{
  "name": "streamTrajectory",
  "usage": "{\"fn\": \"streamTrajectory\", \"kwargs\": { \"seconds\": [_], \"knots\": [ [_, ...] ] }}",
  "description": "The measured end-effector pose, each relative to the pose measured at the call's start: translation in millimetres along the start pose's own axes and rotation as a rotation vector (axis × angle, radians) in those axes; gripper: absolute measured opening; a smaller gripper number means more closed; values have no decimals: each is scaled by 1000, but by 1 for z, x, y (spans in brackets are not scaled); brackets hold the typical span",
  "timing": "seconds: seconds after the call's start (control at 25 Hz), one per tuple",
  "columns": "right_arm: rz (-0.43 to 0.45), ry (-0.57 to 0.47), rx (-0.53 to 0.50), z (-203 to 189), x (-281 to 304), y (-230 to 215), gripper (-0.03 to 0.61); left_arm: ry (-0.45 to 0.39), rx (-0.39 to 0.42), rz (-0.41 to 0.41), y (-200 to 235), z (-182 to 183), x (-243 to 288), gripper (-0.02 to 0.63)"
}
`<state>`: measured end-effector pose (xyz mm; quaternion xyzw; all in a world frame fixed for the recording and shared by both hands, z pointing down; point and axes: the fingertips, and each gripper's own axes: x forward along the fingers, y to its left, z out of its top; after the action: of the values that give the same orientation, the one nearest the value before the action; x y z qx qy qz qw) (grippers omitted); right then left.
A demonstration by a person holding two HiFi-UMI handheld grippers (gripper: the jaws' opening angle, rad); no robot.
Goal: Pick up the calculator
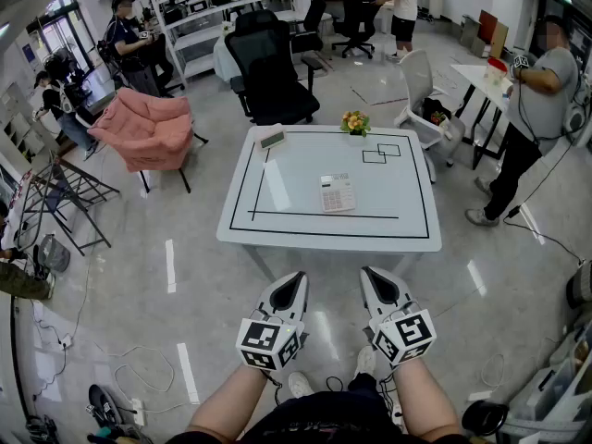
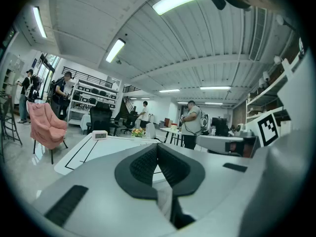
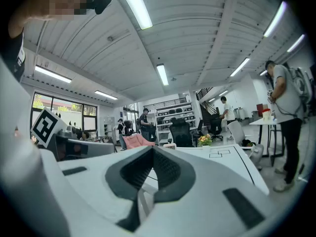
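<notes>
A white calculator (image 1: 337,192) lies flat on the white table (image 1: 277,229), right of the middle and inside the black taped rectangle. My left gripper (image 1: 298,277) and right gripper (image 1: 367,273) hang side by side over the floor, short of the table's near edge, both pointing at the table. Each is shut with nothing between its jaws. In the left gripper view the closed left gripper (image 2: 158,146) faces the table top (image 2: 94,149); the right gripper (image 3: 153,149) does the same in its own view. The calculator is hidden behind the jaws in both gripper views.
A small white clock (image 1: 273,139) and a pot of flowers (image 1: 355,123) stand at the table's far edge. A black office chair (image 1: 270,72) and a pink armchair (image 1: 143,128) stand beyond it. A person (image 1: 536,109) stands at the right, others farther back. Cables (image 1: 139,368) lie on the floor.
</notes>
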<state>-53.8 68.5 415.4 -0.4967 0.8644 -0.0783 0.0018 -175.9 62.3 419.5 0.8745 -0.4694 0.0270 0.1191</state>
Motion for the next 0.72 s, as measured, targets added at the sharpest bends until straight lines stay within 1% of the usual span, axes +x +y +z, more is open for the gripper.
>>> {"fn": "streamTrajectory", "kwargs": {
  "seconds": [0.16,0.28,0.72],
  "knots": [
    [19,-10,5,4,-3,-20,2,-5,3,17,-12,2,15,3],
    [49,-23,8,10,-5,-34,2,-16,8,38,-21,5,25,3],
    [220,-28,-8,18,-7,-98,2,-48,16,164,-61,10,79,5]
  ]
}}
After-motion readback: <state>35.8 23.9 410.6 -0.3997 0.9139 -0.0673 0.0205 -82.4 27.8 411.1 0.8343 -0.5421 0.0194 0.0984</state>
